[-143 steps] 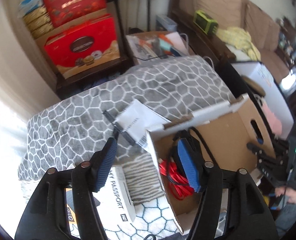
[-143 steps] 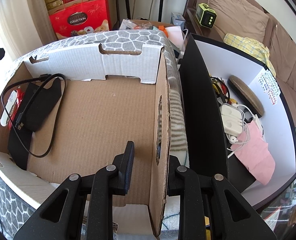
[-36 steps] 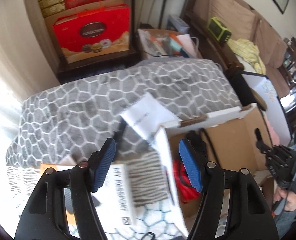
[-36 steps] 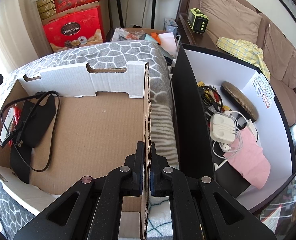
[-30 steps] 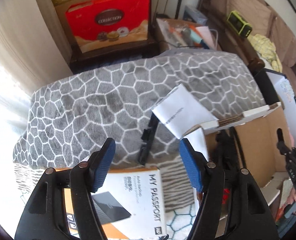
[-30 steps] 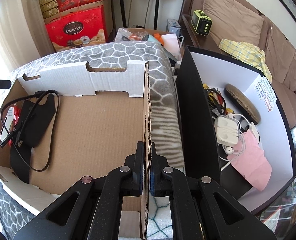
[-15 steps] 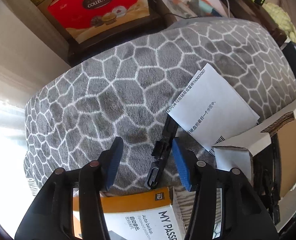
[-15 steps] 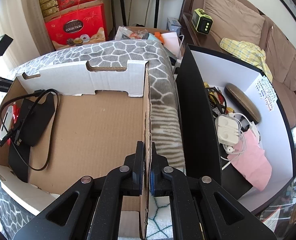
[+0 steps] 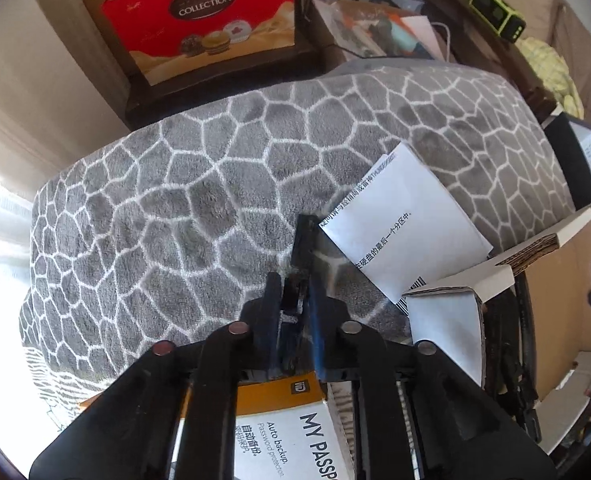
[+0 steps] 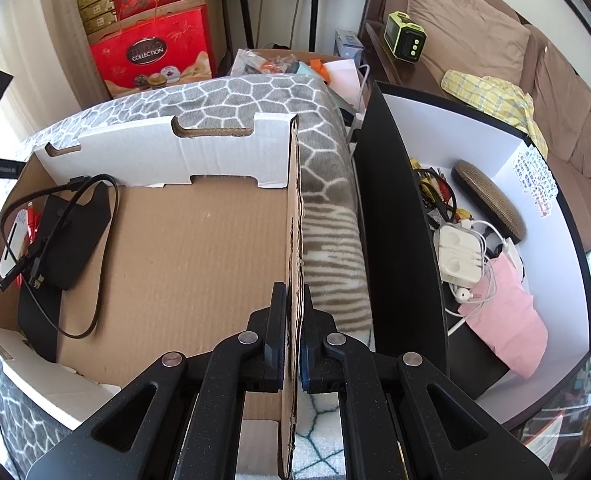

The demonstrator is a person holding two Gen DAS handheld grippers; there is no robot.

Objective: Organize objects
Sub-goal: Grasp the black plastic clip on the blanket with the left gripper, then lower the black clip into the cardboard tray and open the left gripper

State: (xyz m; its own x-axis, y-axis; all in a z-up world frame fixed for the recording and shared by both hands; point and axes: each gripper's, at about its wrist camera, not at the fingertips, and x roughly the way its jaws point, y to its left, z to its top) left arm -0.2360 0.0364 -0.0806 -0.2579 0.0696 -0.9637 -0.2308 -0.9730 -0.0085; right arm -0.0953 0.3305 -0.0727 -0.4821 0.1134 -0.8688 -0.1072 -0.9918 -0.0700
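Note:
A slim black plastic strip [image 9: 302, 240] lies on the grey patterned blanket [image 9: 175, 200], its far end against a white printed sheet [image 9: 407, 232]. My left gripper [image 9: 293, 304] points down at the strip's near end; its jaws are closing, and the blue pads press on both sides of the strip. The open cardboard box [image 10: 199, 248] holds a black pouch with a coiled cable [image 10: 71, 232] at its left end. My right gripper [image 10: 294, 320] is shut on the box's right side wall, one finger inside and one outside.
An orange-and-white "My Passport" carton [image 9: 295, 420] lies just under my left gripper. A black-and-white box [image 10: 535, 200] with earphones, cables and a pink cloth stands to the right of the cardboard box. Red gift boxes [image 9: 203, 12] stand beyond the blanket.
My left gripper has come down over the black strip and its jaws have gone from wide apart to closed around it. The right gripper has kept still on the box wall.

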